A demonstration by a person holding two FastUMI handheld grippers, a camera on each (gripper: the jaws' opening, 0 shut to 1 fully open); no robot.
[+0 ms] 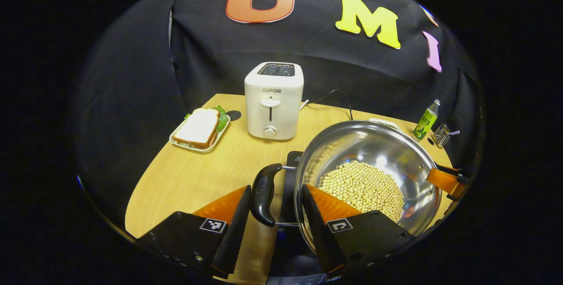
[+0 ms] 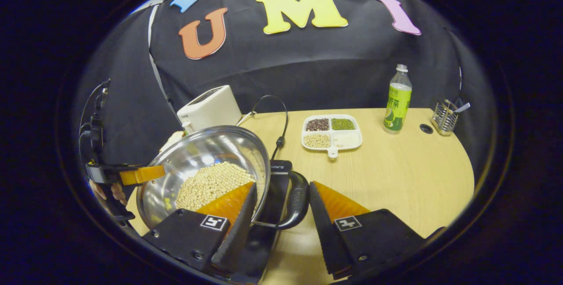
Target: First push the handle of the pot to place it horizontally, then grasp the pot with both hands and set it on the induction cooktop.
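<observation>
A steel pot holding pale beans sits over the black induction cooktop. My left gripper straddles the pot's black left handle. One finger lies against the handle's outside and the other inside the rim against the wall. My right gripper holds the opposite handle the same way, with one finger inside the pot. Each gripper also appears at the far rim, the right gripper in the left gripper view and the left gripper in the right gripper view, with a hand behind it.
A white toaster and a plate with a sandwich stand at the back left of the wooden table. A divided tray of grains, a green bottle, a wire holder and a black cable are on the right.
</observation>
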